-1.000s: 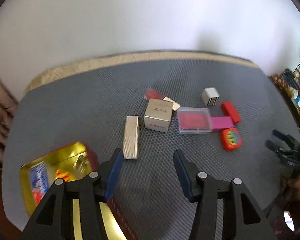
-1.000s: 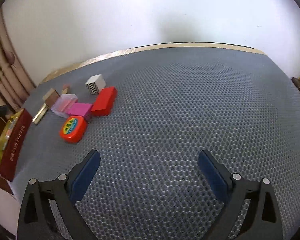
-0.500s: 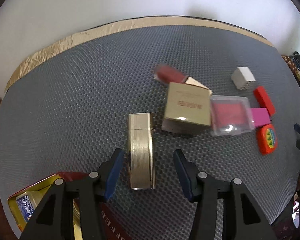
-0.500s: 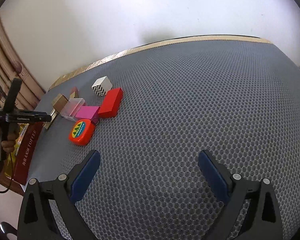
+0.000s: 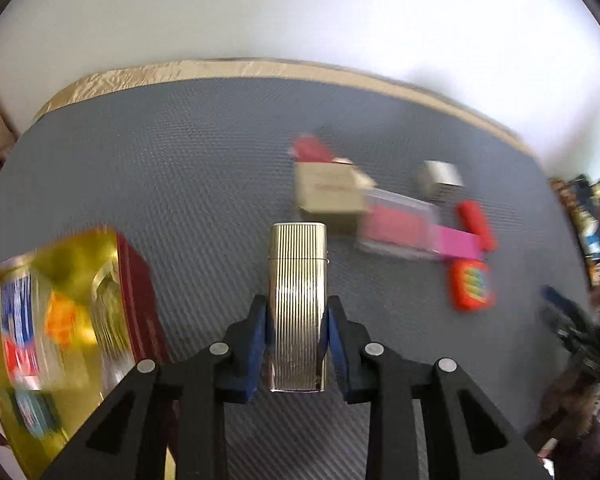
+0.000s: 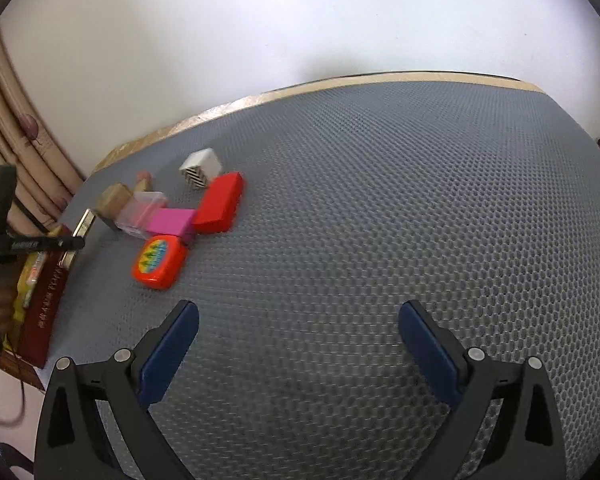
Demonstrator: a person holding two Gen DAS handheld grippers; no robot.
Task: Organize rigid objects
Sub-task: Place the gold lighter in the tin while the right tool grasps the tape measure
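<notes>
Gold ribbed case [image 5: 298,300] lies on the grey desk [image 5: 180,184] between the left gripper [image 5: 296,320] fingers, which are closing against its sides. Grip it squarely, then lift straight up. Right gripper [image 6: 298,344] hangs wide open, empty, over bare mat.

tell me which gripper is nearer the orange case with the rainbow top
Right. The right gripper hovers open just short of the orange case; the left gripper is closing on the gold ribbed case, farther off.
</notes>
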